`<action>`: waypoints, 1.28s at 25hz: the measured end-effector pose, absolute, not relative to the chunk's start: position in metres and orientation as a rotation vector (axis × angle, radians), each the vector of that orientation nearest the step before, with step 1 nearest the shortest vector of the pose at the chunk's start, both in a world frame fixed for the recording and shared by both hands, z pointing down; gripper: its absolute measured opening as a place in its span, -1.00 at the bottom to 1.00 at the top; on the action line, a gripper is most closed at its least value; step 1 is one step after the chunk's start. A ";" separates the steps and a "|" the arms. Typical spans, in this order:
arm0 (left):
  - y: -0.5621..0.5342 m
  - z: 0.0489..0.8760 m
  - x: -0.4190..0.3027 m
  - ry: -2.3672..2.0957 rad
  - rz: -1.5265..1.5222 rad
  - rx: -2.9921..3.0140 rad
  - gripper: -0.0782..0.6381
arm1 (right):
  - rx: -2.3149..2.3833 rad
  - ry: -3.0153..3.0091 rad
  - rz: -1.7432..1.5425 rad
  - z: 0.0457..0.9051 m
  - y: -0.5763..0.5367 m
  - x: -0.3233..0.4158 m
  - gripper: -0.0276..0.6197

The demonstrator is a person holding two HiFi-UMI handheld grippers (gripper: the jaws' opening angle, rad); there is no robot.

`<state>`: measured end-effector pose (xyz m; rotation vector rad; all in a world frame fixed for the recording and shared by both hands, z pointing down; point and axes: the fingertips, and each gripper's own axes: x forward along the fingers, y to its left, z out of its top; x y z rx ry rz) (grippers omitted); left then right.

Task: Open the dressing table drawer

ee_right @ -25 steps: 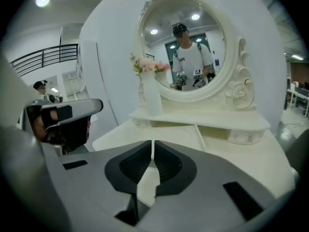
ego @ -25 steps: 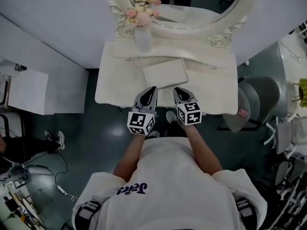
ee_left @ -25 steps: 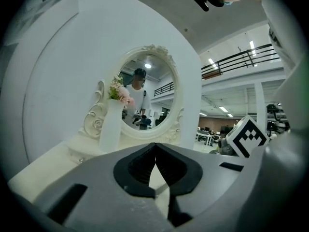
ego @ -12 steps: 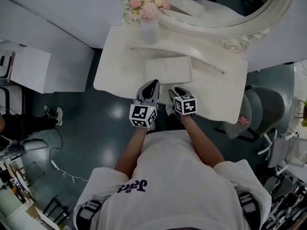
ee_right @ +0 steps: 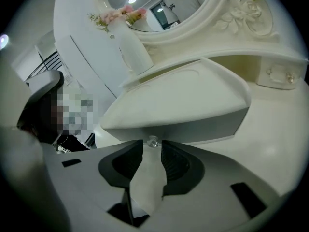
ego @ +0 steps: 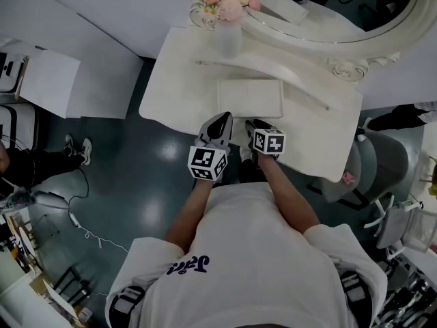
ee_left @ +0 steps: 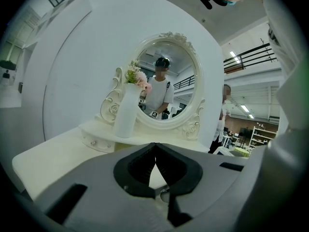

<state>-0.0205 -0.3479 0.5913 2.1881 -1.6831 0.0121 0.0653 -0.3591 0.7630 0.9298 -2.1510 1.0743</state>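
Both grippers at the front edge of the desk (ego: 176,80), before the mirror (ego: 341,19).
The drawer (ego: 250,98) sits mid-desk, just ahead of them. The right gripper (ee_right: 152,148) has its jaws spread either side of the drawer's small knob (ee_right: 153,141), not pinching it. The left gripper (ee_left: 155,148) has its jaws pressed together, empty.

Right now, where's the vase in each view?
Head view: vase at top centre, just left of the mirror.
Left gripper view: vase left of centre, in front of the mirror frame's left side.
Right gripper view: vase upper left, leaning in the picture, below the mirror.
Shared landmark: the oval mirror, next to the vase in all three.
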 end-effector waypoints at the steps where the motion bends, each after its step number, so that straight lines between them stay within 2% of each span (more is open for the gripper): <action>1: -0.347 0.592 -0.022 -1.687 0.013 2.184 -0.74 | 0.933 -2.153 1.081 0.764 -0.361 0.065 -0.55; 5: -0.344 0.591 -0.029 -1.697 0.010 2.174 -0.74 | 0.941 -2.145 1.087 0.764 -0.364 0.063 -0.69; 32: -0.316 0.589 -0.019 -1.533 0.014 2.295 -0.74 | 1.065 -2.106 1.060 0.761 -0.319 0.075 -0.70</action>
